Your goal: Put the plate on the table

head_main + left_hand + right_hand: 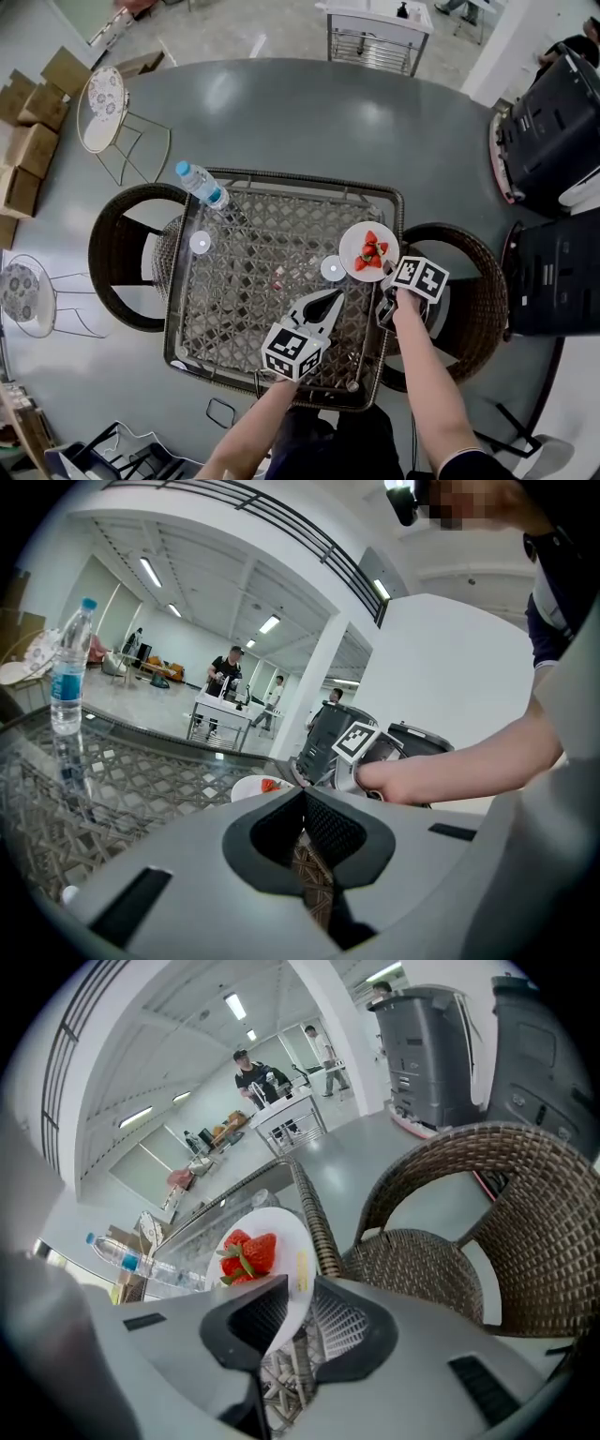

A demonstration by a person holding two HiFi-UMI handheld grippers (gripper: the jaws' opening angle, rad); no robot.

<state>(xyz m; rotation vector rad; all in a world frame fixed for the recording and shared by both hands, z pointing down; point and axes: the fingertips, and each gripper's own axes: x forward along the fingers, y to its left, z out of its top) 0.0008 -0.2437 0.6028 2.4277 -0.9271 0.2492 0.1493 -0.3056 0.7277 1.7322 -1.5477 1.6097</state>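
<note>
Left gripper [302,803] is squeezed shut with nothing in it. Right gripper [292,1312] pinches the rim of the white plate [289,1237] of strawberries [248,1252] at the table's [253,309] right edge. Farther off stands a water bottle [200,181].

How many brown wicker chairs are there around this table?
2. One wicker chair stands left of the table in the head view, the other right of it. None seems hidden.

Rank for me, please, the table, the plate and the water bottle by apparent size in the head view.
1. table
2. plate
3. water bottle, about as long as the plate but much slimmer, so a close call
</note>
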